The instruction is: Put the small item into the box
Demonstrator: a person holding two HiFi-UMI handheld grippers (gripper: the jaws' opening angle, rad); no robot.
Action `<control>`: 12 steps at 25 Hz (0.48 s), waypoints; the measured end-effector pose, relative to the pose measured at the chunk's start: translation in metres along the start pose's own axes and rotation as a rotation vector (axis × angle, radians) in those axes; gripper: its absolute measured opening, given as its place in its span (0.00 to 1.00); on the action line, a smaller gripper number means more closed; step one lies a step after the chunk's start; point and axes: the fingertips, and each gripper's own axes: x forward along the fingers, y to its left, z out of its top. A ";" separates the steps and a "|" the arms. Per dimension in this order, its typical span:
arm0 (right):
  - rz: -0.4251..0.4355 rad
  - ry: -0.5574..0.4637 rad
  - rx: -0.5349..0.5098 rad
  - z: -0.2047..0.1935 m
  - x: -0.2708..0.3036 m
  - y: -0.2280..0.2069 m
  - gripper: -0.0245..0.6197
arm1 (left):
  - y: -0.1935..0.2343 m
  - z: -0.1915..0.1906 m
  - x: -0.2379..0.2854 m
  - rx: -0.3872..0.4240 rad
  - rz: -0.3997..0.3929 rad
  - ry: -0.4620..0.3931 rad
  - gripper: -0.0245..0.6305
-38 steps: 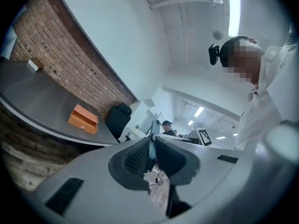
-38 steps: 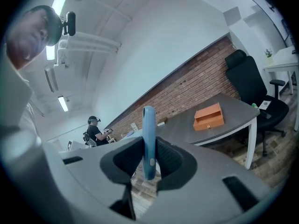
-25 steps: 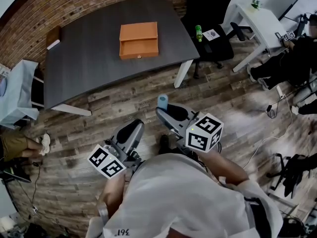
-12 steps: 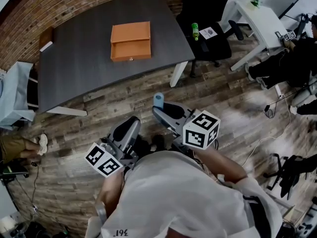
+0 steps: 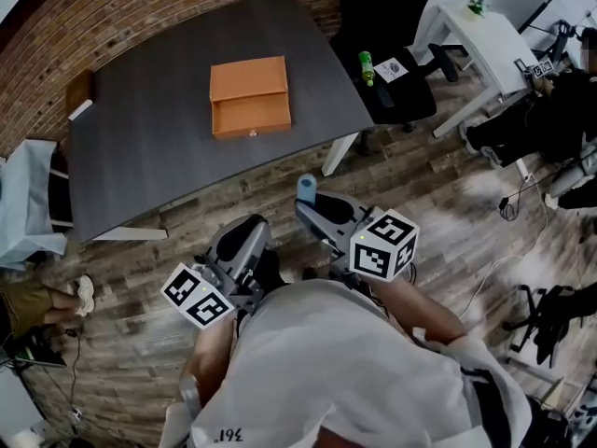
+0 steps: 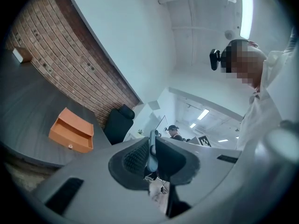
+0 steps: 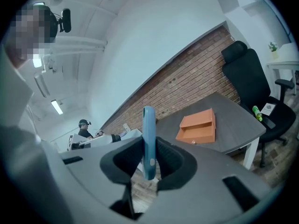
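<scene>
Dark grey, the bench (image 5: pixel 140 147) carries an open orange box (image 5: pixel 249 96) near its middle. Both claws hang over the wooden floor (image 5: pixel 448 213), short of the bench. The right claw (image 7: pixel 148 155) is clamped on the small blue item (image 7: pixel 148 134), which stands upright between its pads. The left claw (image 6: pixel 152 153) looks pressed together, though that view is murky.
</scene>
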 end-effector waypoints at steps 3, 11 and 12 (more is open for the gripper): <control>-0.035 0.004 0.000 0.009 0.026 -0.011 0.19 | 0.027 0.023 0.003 0.001 -0.017 0.004 0.11; -0.110 -0.029 -0.003 0.045 0.099 -0.023 0.19 | 0.095 0.081 0.005 0.013 -0.069 0.049 0.11; -0.116 -0.029 0.000 0.048 0.107 -0.024 0.19 | 0.101 0.088 0.006 0.018 -0.077 0.052 0.11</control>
